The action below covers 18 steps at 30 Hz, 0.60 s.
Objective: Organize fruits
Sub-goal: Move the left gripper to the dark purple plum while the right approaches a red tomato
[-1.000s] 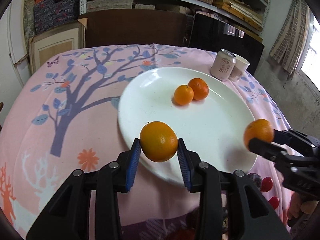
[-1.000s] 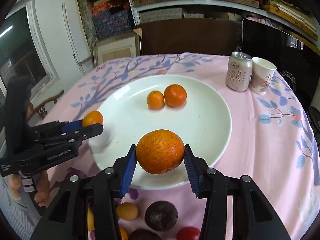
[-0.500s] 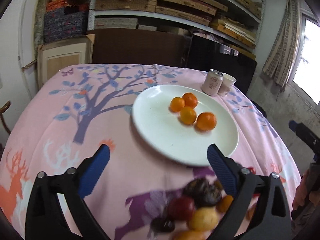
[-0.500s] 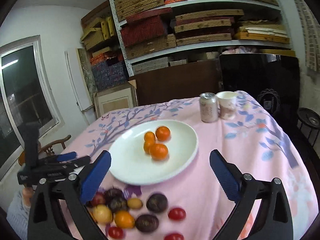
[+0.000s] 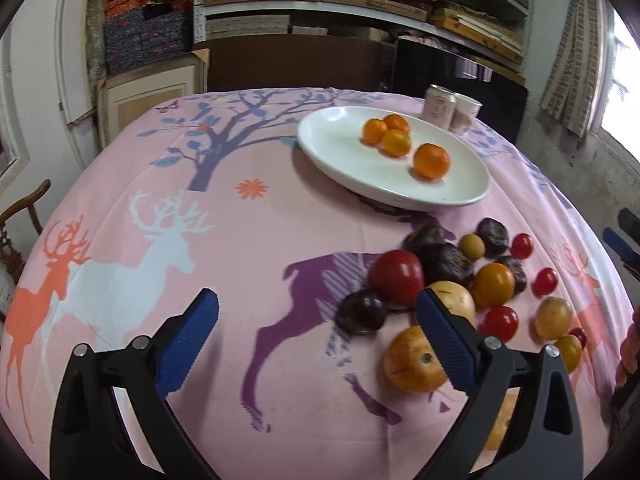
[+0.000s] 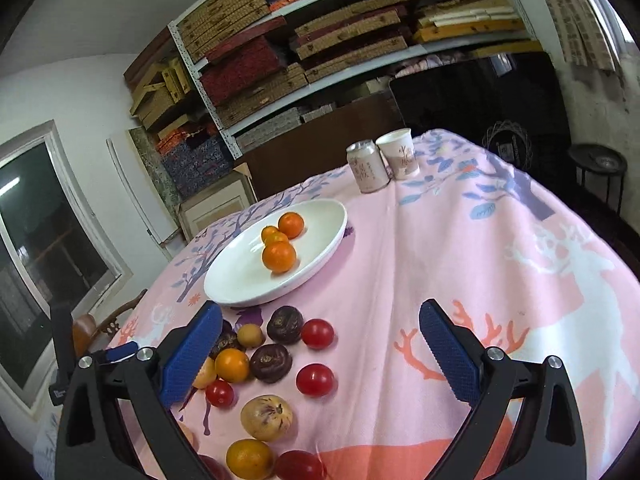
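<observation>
We hold both grippers, left (image 5: 316,328) and right (image 6: 320,340), jaws wide and empty, above loose fruit (image 5: 452,280); oranges (image 5: 431,161) fill the plate (image 5: 340,160) beyond.

— Plate contents?
— White plate (image 5: 460,196) on the worktop: four oranges (image 5: 431,161), three clustered towards the far side, one nearer, all touching or just beside each other.
— Remaining fruit?
— Loose pile (image 5: 468,280) just in front of the plate: red tomatoes (image 6: 315,379), dark wrinkled passion fruits (image 6: 271,362), yellow-tan round fruits (image 6: 266,418), a few small oranges (image 6: 232,365), most touching.
</observation>
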### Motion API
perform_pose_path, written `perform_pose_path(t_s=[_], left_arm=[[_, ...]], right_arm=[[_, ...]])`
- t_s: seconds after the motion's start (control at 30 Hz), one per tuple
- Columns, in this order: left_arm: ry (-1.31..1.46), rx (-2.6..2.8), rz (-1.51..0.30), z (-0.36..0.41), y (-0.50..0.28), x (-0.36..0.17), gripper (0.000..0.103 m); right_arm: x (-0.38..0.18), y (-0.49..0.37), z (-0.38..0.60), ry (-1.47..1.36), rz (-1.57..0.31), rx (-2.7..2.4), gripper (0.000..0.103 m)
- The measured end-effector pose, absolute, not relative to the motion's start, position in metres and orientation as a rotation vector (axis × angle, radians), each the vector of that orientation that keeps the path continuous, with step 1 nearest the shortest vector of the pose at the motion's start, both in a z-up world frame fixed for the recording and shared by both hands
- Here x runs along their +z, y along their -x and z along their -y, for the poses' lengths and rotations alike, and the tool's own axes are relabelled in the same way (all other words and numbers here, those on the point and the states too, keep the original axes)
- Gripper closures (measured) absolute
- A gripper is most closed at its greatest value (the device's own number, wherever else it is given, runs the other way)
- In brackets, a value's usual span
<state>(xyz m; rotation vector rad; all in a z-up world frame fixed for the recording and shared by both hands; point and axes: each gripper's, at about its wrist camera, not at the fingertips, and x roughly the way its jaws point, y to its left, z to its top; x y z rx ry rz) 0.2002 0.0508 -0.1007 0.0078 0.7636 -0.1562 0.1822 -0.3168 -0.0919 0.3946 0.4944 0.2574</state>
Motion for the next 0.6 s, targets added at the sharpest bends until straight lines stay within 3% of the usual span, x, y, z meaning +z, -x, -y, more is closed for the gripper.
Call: perform_pose_path(t_s=[0.23,0.47,0.6], left_arm=[[-0.063,-0.09,-0.84,-0.051,-0.215,-0.119,0.005],[0.049,-0.033,-0.8,-0.085,-0.206,-0.106,0.006],[-0.076,-0.07,-0.777,-0.061,-0.201,-0.108,0.006]], right_arm=[[-0.096,-0.186,0.317,-0.416,-0.521,0.263,0.003],[-0.099,-0.189,0.317,-0.434,-0.535,0.273,0.003],[-0.099,-0.189,0.317,-0.432,-0.534,0.276,0.003]])
